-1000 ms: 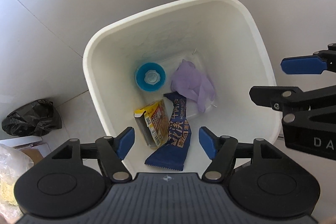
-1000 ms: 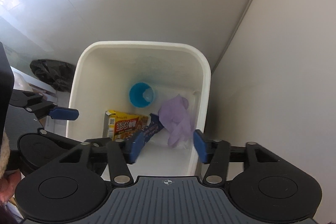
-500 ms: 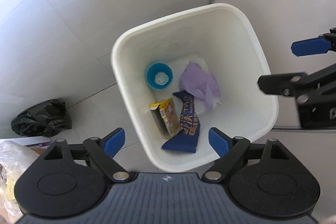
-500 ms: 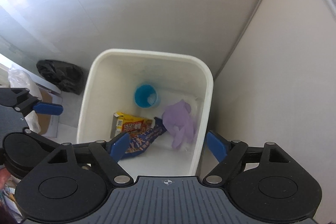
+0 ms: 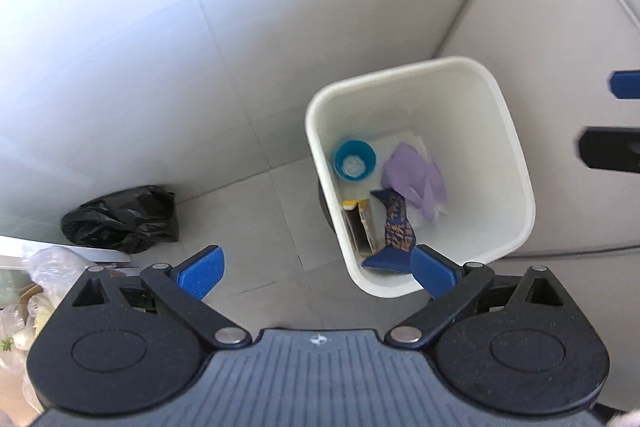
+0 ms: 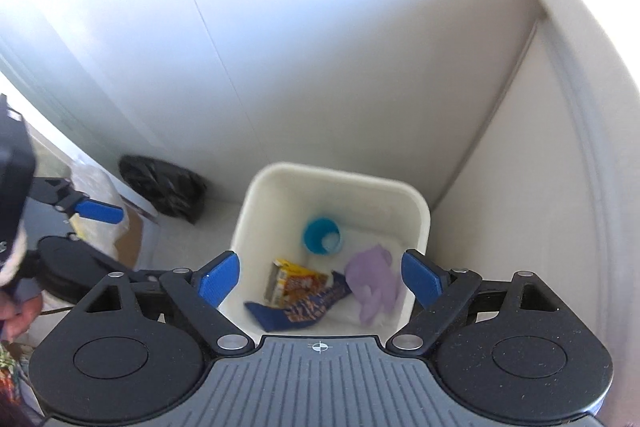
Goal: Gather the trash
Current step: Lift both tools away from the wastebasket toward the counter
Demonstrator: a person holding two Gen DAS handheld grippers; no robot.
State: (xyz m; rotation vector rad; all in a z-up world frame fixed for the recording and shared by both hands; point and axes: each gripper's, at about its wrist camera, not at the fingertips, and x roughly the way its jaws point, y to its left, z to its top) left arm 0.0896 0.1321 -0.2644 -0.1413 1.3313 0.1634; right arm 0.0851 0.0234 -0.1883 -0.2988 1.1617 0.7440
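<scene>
The left gripper [image 5: 316, 269] and right gripper [image 6: 320, 277] have just been opening; both are wide apart with nothing between. The trash lies inside the white bin [image 6: 256, 223]: blue cup [image 6: 322, 235], purple glove [image 6: 374, 283], yellow box [image 6: 294, 281], blue wrapper [image 6: 296, 311].

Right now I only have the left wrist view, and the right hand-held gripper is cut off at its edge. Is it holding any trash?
Observer: No. The right hand-held gripper has nothing between its pads. Its jaws have just been opening and stand wide above the white bin.
Operator: The yellow box looks edge-on to me. How does it lie?
Observer: The yellow box shows its printed face upward, with the blue wrapper along its lower edge.
Operator: Anything outside the bin that I'm missing?
Observer: Part of a person's hand shows at the left edge of the right wrist view.
</scene>
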